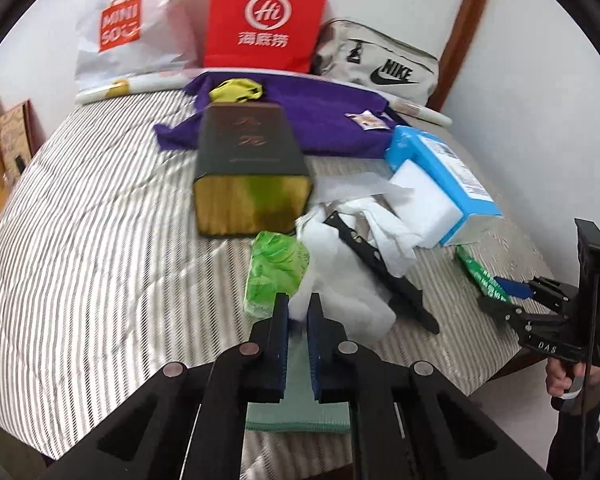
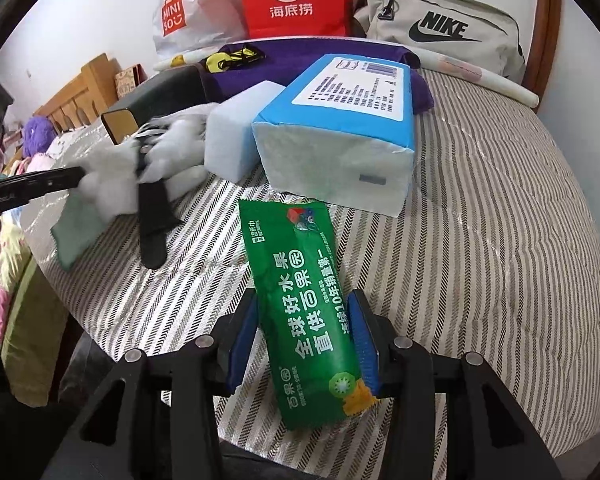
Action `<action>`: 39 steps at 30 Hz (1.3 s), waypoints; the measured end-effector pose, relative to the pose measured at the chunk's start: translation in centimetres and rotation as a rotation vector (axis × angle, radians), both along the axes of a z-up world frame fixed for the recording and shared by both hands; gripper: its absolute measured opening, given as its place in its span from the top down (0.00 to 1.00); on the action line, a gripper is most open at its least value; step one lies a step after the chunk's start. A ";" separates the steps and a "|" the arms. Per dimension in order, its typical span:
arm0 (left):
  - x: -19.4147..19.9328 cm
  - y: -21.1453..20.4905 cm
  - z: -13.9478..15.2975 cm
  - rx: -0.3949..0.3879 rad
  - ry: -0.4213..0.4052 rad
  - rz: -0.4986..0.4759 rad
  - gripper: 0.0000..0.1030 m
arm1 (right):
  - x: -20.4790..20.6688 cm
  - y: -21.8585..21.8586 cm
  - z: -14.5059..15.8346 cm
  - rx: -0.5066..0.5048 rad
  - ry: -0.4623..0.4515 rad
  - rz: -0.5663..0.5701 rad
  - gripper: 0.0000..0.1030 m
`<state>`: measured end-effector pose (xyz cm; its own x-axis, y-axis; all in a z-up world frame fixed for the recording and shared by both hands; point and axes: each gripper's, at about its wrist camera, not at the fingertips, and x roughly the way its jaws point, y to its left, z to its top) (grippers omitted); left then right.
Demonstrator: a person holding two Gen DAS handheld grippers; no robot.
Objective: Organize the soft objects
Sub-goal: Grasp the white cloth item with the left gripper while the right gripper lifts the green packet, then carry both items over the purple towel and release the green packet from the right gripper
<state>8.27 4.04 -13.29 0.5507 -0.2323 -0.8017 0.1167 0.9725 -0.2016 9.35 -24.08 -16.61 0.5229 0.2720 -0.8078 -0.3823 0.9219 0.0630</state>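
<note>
Left gripper (image 1: pixel 298 316) pinched tight on white tissue wad (image 1: pixel 339 280) over the striped bed (image 1: pixel 100 260), to pull it from clutter. Right gripper (image 2: pixel 303 340) clamped around green wipes pack (image 2: pixel 300 300) lying on bed.

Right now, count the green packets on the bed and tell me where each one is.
2. One green wet-wipes packet lies between the right gripper's fingers, near the blue tissue pack. A lighter green packet lies beside the white cloth pile. Others may be hidden underneath.

"MINISO" on the white plastic bag (image 1: pixel 136 20), "Hi 海底捞" on the red paper bag (image 1: pixel 266 16), "NIKE" on the beige fabric bag (image 2: pixel 443 36), "百果园" on the green wet-wipes pack (image 2: pixel 303 312)
</note>
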 end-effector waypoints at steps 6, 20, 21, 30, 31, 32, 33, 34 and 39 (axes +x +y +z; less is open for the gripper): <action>0.9 -0.7 -1.3 -0.050 0.042 -0.028 0.70 | 0.6 0.9 -0.1 -0.027 -0.020 -0.004 0.49; -0.1 -0.6 2.8 -0.187 -0.098 -0.066 0.93 | 0.2 0.9 1.0 0.009 -0.027 -0.005 0.67; -0.2 -0.3 3.3 -0.208 -0.109 -0.067 0.93 | 0.1 0.8 1.2 0.017 -0.030 -0.006 0.67; -1.1 1.6 7.3 -0.235 -0.197 -0.022 0.93 | -0.3 0.5 2.9 0.030 -0.060 -0.016 0.67; -1.1 1.8 7.7 -0.226 -0.208 -0.016 0.93 | -0.3 0.5 3.1 0.034 -0.062 -0.015 0.67; -1.0 1.9 8.0 -0.218 -0.212 -0.008 0.93 | -0.2 0.5 3.2 0.037 -0.063 -0.016 0.67; -1.0 2.1 8.3 -0.216 -0.218 0.002 0.93 | -0.2 0.5 3.4 0.038 -0.063 -0.017 0.67; -1.0 2.5 8.7 -0.227 -0.228 0.009 0.93 | -0.3 0.5 3.7 0.041 -0.067 -0.017 0.67; -0.5 3.1 9.7 -0.237 -0.248 0.026 0.93 | -0.1 0.5 4.8 0.051 -0.076 -0.014 0.67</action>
